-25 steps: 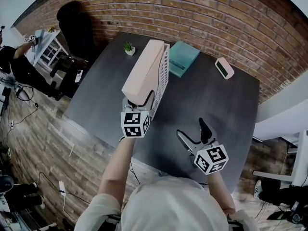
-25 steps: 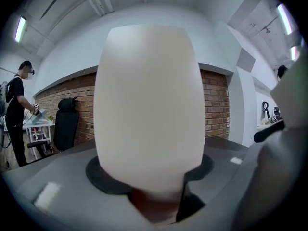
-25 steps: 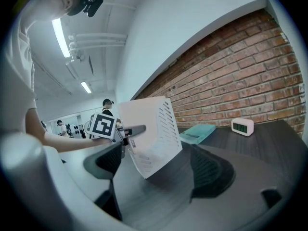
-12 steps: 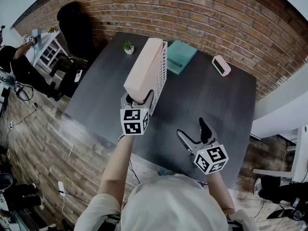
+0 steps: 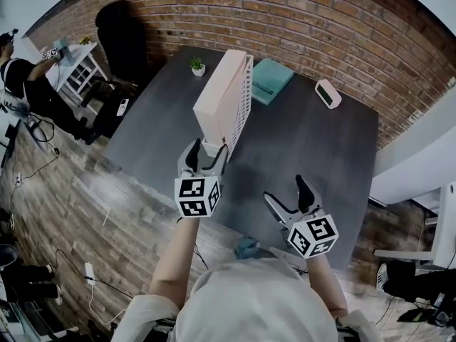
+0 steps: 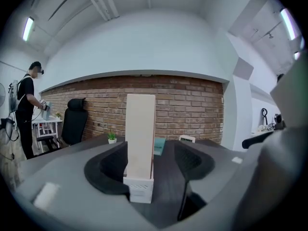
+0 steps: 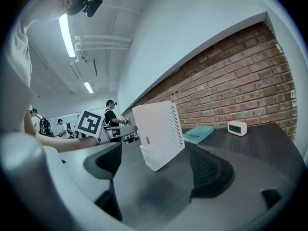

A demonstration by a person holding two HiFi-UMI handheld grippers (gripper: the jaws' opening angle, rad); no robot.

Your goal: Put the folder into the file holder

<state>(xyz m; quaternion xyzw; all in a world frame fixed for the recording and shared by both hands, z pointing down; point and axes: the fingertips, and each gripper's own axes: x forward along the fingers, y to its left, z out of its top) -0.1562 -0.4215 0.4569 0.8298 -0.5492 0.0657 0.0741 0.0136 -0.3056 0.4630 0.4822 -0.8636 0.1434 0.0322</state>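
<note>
A pale pink folder [image 5: 221,95] stands upright in the white perforated file holder [image 5: 244,102] on the dark table [image 5: 306,141]. My left gripper [image 5: 206,155] is open just in front of the holder's near end, its jaws either side of the low front lip and clear of it. In the left gripper view the folder [image 6: 140,129] rises from the holder [image 6: 138,189] between the spread jaws, untouched. My right gripper [image 5: 287,194] hovers open and empty over the table's near right part. The right gripper view shows the holder [image 7: 161,131] from its side.
A teal book [image 5: 271,81], a white clock [image 5: 328,93] and a small potted plant [image 5: 197,66] lie at the table's far side. A black chair [image 5: 121,30] stands by the brick wall. A person [image 5: 28,91] works at a white shelf [image 5: 75,70] far left.
My left gripper has drawn back from the folder's near end toward me, and its jaws stand wider. The folder stays upright in the holder. The right gripper has barely moved.
</note>
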